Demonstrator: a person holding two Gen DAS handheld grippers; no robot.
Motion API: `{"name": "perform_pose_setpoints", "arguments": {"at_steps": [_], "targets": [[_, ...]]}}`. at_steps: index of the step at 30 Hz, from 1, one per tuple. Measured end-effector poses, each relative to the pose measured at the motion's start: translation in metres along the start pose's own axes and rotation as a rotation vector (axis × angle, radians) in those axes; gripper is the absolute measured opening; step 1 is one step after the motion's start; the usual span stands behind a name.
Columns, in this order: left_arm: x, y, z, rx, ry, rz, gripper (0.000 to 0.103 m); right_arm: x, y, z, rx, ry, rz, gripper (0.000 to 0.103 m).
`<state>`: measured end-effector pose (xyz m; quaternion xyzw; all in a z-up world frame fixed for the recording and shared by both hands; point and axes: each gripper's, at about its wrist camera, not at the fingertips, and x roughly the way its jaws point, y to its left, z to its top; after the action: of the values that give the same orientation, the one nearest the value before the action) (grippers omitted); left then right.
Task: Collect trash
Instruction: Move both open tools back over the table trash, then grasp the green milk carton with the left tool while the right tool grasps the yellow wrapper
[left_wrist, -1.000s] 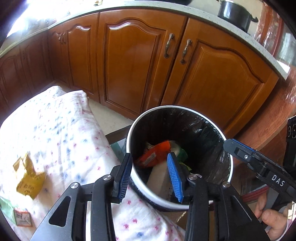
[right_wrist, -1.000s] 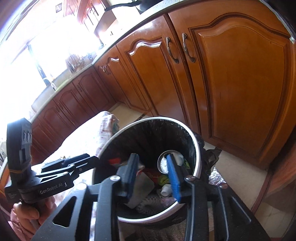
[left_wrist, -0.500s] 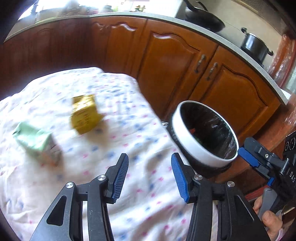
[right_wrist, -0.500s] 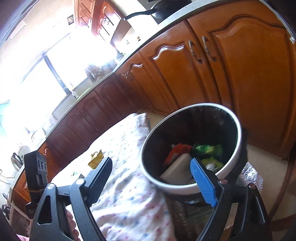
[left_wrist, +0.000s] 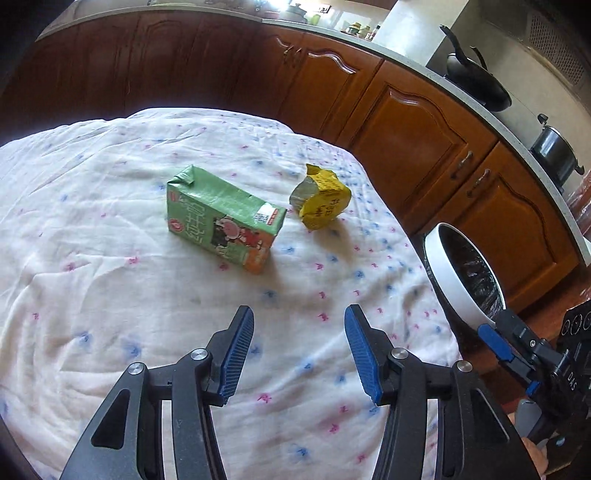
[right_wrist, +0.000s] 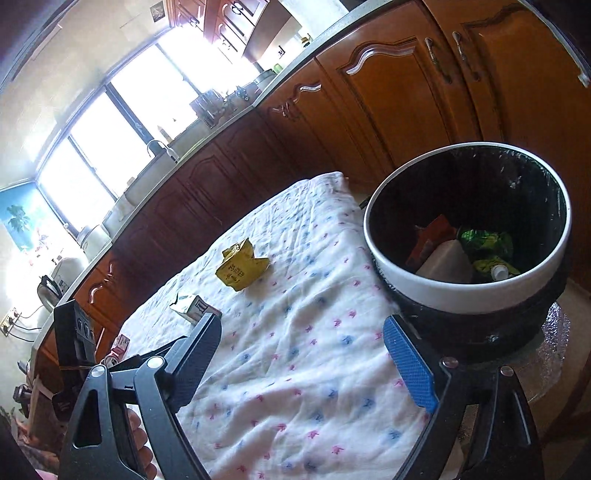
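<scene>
Around me, wooden cabinets (left_wrist: 402, 122) curve behind a table draped in a white flowered cloth (left_wrist: 110, 295), with a black pan (left_wrist: 476, 79) and a pot (left_wrist: 554, 151) up on the counter. Going left to right over the cloth: a green drink carton (left_wrist: 223, 218) lies on its side, a crumpled yellow wrapper (left_wrist: 321, 203) sits just beside it, and the white-rimmed trash bin (right_wrist: 469, 291), lined in black and already holding an orange packet, a pale container and green wrappers, stands at the cloth's right edge. My left gripper (left_wrist: 299, 347) hangs over bare cloth, fingers spread and empty; the carton lies ahead, a little left, nothing between. My right gripper (right_wrist: 299, 354) is also spread wide and empty, the bin just beyond its blue finger
</scene>
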<state>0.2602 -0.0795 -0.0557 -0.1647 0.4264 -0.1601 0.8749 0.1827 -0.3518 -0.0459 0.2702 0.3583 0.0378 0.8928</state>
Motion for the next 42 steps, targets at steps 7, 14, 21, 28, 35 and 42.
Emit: {"name": "perform_pose_setpoints", "arguments": {"at_steps": [7,14,21,28,35,42], "targets": [[-0.002,0.015,0.013,-0.047,-0.002,-0.004,0.060,0.014,0.012,-0.005,-0.016,0.039,0.006,0.091],[0.031,0.017,0.056,-0.137,-0.023,0.066,0.069,0.031,0.013,0.001,-0.014,0.070,0.009,0.091],[0.063,0.014,0.080,-0.144,-0.019,0.185,0.069,0.049,0.016,0.007,-0.024,0.098,0.010,0.091],[0.076,0.000,0.080,0.023,-0.002,0.171,0.045,0.062,0.022,0.018,-0.059,0.102,0.019,0.091],[0.052,0.016,0.074,0.108,0.038,0.084,0.036,0.078,0.031,0.029,-0.078,0.122,0.038,0.091],[0.026,0.020,0.060,0.207,0.078,0.119,0.036,0.102,0.058,0.039,-0.154,0.147,0.046,0.089]]}}
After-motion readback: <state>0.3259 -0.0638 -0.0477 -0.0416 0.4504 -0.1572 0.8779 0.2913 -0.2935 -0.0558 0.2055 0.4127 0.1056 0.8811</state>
